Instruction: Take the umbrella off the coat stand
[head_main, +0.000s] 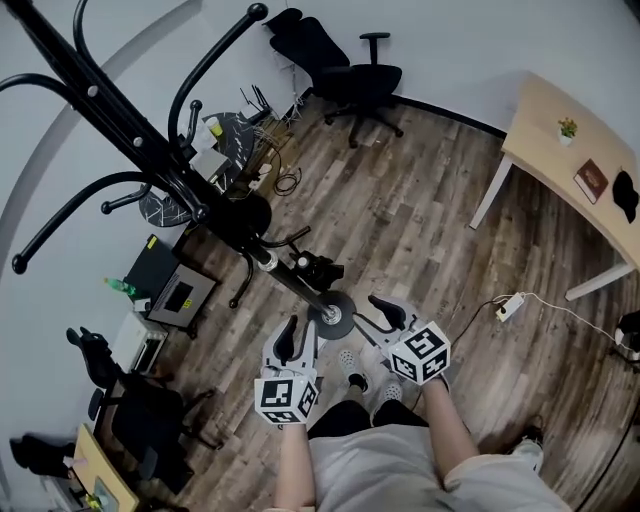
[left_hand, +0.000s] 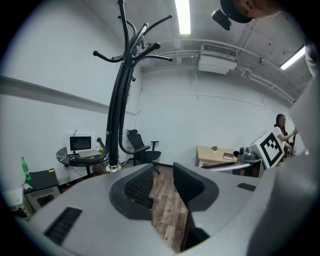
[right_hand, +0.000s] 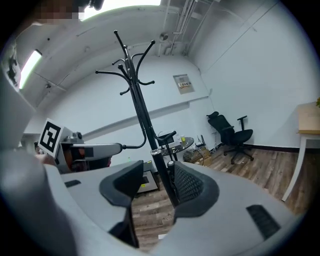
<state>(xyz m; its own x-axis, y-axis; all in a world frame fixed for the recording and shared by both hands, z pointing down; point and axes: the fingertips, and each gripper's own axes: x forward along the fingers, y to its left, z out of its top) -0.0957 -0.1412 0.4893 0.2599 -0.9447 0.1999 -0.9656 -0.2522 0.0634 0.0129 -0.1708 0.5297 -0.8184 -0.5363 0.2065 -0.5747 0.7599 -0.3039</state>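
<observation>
A black coat stand leans across the head view from upper left, and its round base rests on the wood floor just ahead of both grippers. Curved hooks spread from its top and from lower down near a silver ring. A dark bundle sits against the pole; I cannot tell whether it is the umbrella. My left gripper is open and empty, left of the base. My right gripper is open and empty, with the pole seen beyond its jaws.
A black office chair stands by the far wall. At the right are a wooden desk and a power strip on the floor. A round table, boxes and another chair crowd the left side.
</observation>
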